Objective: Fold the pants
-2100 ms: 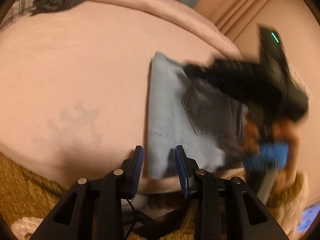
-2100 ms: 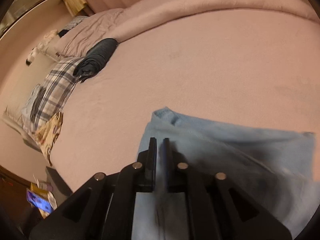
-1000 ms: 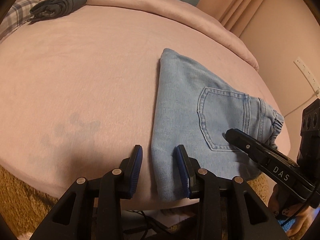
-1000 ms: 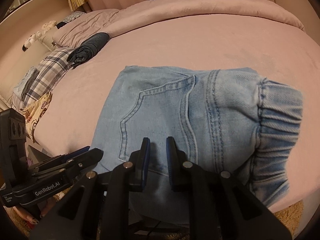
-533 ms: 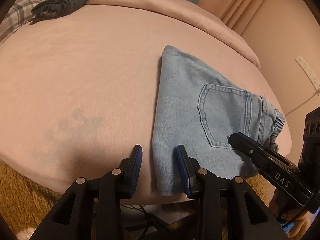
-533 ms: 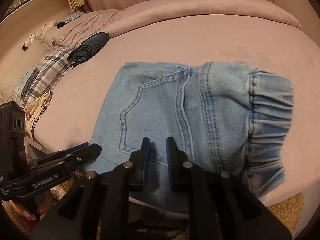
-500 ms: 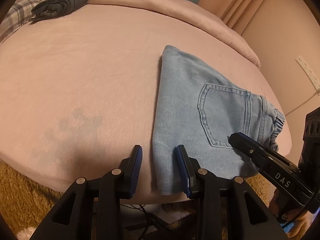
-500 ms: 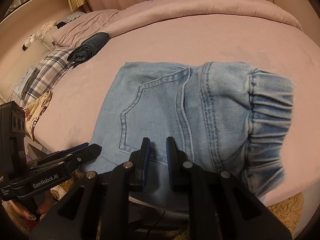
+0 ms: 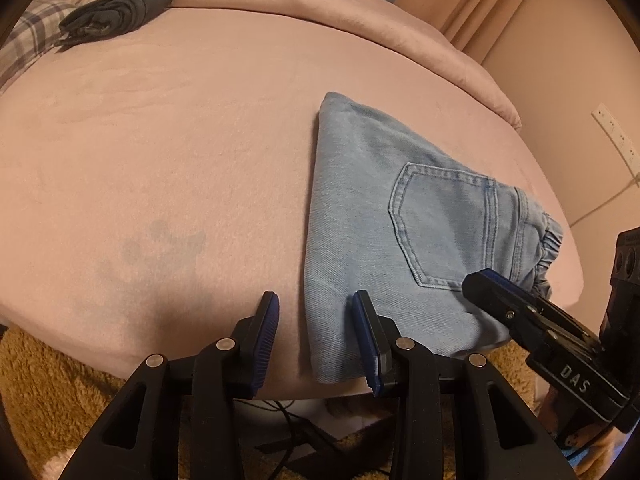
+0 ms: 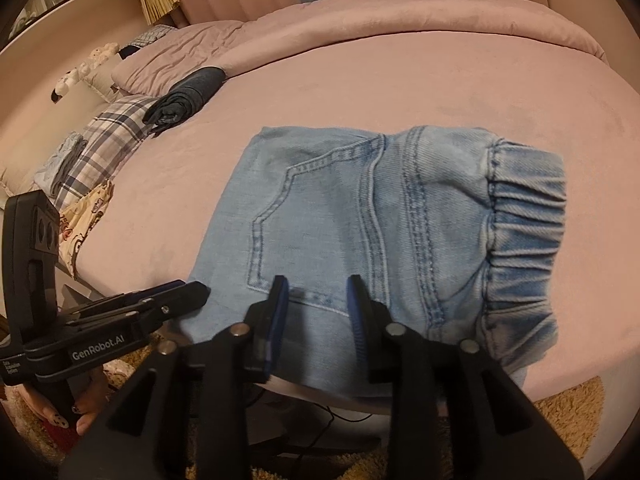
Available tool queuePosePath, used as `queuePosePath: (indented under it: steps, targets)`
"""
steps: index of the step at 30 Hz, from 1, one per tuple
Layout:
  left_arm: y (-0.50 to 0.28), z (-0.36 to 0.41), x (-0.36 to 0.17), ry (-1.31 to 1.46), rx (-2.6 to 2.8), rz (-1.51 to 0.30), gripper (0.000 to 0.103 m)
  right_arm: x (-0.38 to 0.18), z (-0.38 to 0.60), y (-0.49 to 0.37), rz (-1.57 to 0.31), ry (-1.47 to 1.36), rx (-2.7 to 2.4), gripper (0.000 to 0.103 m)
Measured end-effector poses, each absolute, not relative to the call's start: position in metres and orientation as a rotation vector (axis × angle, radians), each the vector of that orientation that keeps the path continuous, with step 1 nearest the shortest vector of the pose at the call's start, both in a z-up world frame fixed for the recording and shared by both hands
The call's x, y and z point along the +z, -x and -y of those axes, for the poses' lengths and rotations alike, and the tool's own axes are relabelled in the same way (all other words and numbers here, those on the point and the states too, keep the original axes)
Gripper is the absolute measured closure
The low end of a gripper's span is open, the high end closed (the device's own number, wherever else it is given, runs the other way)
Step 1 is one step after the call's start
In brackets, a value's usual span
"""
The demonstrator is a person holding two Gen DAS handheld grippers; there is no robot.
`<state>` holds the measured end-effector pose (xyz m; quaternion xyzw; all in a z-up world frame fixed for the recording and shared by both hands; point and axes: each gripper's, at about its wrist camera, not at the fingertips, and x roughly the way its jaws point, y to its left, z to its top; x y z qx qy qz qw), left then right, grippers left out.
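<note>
Light blue jeans (image 9: 384, 224) lie folded flat near the front edge of the pink bed (image 9: 160, 140), back pocket up, elastic waistband (image 10: 524, 224) to the right. My left gripper (image 9: 316, 334) stands open over the fold's near left corner, and its pads do not press the cloth. My right gripper (image 10: 318, 312) hangs over the near edge below the pocket with its jaws opening; the denim lies under them and is not pinched. From the left wrist view the right gripper (image 9: 492, 288) comes in from the right.
A rolled dark garment (image 10: 186, 98) lies far back on the bed beside a plaid pillow (image 10: 104, 136). A brown shaggy rug (image 9: 48, 380) and cables lie on the floor below the bed edge. A hand (image 10: 68, 412) holds the left gripper's handle.
The right gripper's jaws have spread from nearly shut to apart. The jeans and the left gripper have kept their places.
</note>
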<state>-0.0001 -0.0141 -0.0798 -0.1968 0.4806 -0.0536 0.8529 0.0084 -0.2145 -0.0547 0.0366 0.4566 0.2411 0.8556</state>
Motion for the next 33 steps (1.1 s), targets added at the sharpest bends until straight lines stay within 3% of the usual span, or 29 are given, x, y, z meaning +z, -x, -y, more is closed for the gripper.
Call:
queuePosePath:
  steps: [5,8,9,23,33]
  targets:
    - [0.001,0.012,-0.072,0.414,-0.120,-1.002,0.053,-0.046,0.215,-0.003,-0.935,-0.098,0.536,0.047]
    - [0.000,0.011,-0.066,0.411,-0.123,-0.988,0.047,-0.040,0.220,0.000,-0.902,-0.104,0.510,0.030]
    - [0.000,0.010,-0.065,0.409,-0.123,-0.985,0.044,-0.038,0.223,0.001,-0.891,-0.106,0.497,0.028]
    - [-0.011,0.009,-0.051,0.365,-0.090,-0.960,0.035,-0.002,0.279,0.004,-0.731,-0.168,0.322,0.014]
    - [-0.021,0.011,-0.052,0.323,-0.073,-0.967,0.027,-0.019,0.318,-0.009,-0.820,-0.219,0.206,0.012]
